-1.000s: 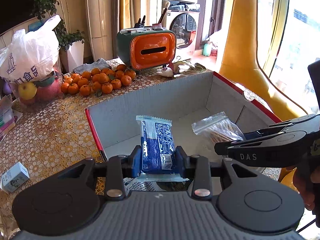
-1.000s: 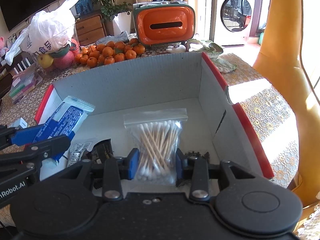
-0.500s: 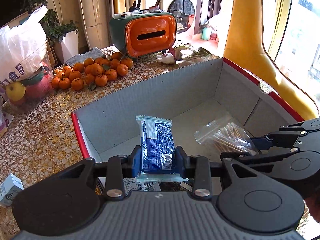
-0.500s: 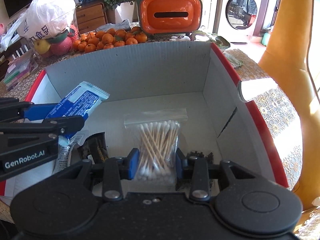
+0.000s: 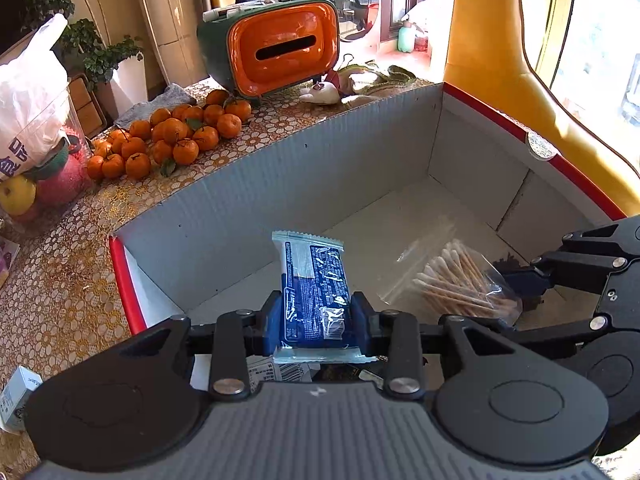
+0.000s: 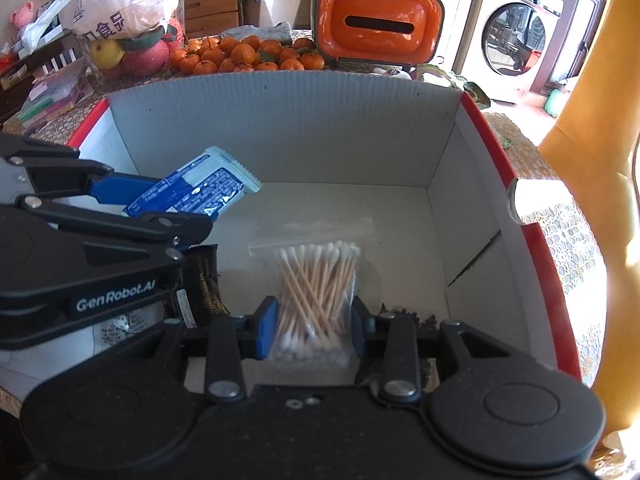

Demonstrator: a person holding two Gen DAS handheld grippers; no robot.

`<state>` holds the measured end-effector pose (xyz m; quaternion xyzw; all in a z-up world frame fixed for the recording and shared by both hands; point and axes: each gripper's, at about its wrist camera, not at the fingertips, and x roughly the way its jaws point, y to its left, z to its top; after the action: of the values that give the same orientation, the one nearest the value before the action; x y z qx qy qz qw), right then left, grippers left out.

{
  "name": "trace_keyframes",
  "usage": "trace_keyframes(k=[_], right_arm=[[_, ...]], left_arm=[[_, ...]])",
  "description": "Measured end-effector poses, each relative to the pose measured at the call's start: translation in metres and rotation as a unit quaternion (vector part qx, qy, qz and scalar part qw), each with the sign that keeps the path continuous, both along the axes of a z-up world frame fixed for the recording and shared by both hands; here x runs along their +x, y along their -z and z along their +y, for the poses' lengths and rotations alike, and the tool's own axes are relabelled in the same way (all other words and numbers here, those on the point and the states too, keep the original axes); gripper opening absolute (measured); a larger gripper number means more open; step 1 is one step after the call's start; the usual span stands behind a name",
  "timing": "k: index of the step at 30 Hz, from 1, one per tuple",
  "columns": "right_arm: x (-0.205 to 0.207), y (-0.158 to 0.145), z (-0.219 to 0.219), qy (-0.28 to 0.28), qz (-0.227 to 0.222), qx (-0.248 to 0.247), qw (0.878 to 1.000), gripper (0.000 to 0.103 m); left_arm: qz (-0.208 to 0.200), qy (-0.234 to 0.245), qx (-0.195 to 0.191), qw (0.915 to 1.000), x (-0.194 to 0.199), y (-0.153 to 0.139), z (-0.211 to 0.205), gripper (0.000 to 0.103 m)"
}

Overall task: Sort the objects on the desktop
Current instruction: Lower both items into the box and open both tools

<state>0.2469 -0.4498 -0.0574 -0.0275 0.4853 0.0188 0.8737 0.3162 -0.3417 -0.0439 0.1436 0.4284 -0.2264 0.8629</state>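
Open cardboard box (image 6: 280, 128) with red rim. Left gripper (image 5: 316, 314) clamps one blue snack packet (image 5: 314, 288) above the box's left side; right gripper (image 6: 312, 322) clamps one bag of cotton swabs (image 6: 316, 276) over its floor. One dark wrapper (image 6: 202, 284) lies inside. Behind: a pile of tangerines (image 5: 168, 140), one orange tissue holder (image 5: 280, 46).

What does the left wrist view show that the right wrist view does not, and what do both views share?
Only the left wrist view shows the small white carton on the tablecloth outside the box. Only the right wrist view shows the dark wrapper lying on the box floor. Both show the left gripper shut on the blue packet, the right gripper shut on the cotton swab bag, the cardboard box and the oranges.
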Motion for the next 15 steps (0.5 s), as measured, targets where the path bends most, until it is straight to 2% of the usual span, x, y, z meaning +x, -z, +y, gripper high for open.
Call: trace_keyframes(k=[5,15], right_arm=[[0.001,0.006,0.004,-0.025,0.017,-0.022,0.999,0.037],[0.002,0.008,0.009,-0.046,0.036,-0.041,0.997,0.037]], left_arm=[[0.039,-0.006,-0.009,0.9992,0.007,0.005,0.003,0.035],[0.08,0.009,-0.014,0.9967,0.012,0.011,0.004,0.036]])
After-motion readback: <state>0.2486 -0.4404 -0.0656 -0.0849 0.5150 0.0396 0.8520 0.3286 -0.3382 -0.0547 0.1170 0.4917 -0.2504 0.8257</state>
